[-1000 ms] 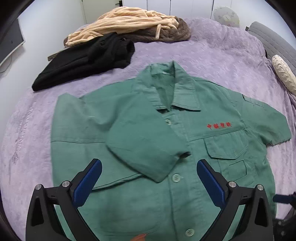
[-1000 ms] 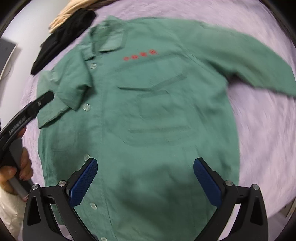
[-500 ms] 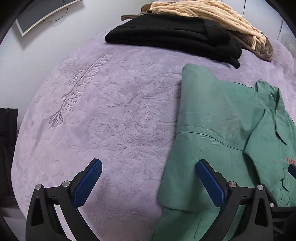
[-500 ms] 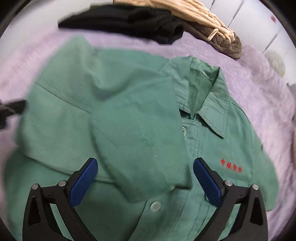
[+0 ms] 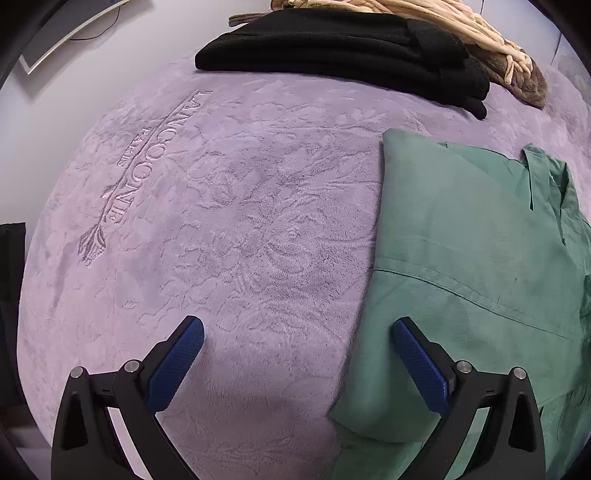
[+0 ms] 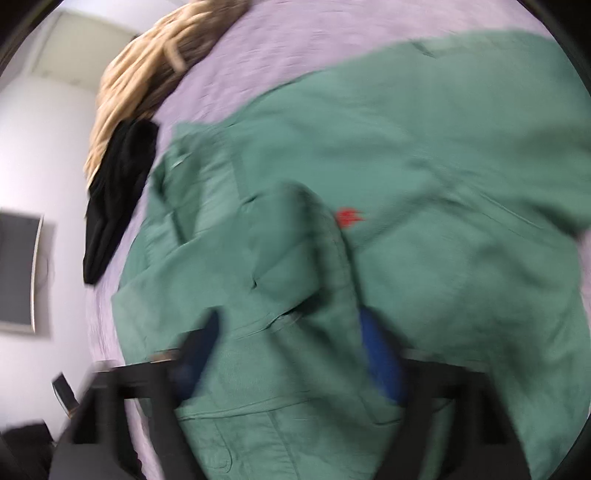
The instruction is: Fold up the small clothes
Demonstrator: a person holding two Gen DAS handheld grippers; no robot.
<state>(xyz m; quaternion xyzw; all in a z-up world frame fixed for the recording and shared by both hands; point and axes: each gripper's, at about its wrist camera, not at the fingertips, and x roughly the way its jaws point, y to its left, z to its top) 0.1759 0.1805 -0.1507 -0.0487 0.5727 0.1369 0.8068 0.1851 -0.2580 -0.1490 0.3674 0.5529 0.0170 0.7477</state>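
Observation:
A small green button-up shirt (image 5: 461, 258) lies face up on the purple blanket (image 5: 240, 221), one sleeve folded in over the chest (image 6: 288, 251). Beside that sleeve shows its red lettering (image 6: 349, 217). My left gripper (image 5: 297, 328) hangs open at the shirt's folded side edge. Its left finger is above bare blanket and its right finger above the green cloth, with nothing held. My right gripper (image 6: 291, 321) is blurred above the shirt's (image 6: 424, 184) front. Its jaws are opening, and only the flat shirt lies beneath the gap.
A folded black garment (image 5: 332, 40) and a beige knit pile (image 5: 443, 22) lie at the blanket's far end, also seen as black garment (image 6: 118, 192) and beige pile (image 6: 147, 62). A dark screen (image 6: 18, 269) hangs on the white wall.
The left gripper swung from above the shirt's front to its side edge, then held still. The right gripper has kept sweeping and rolling over the shirt; its view is now smeared.

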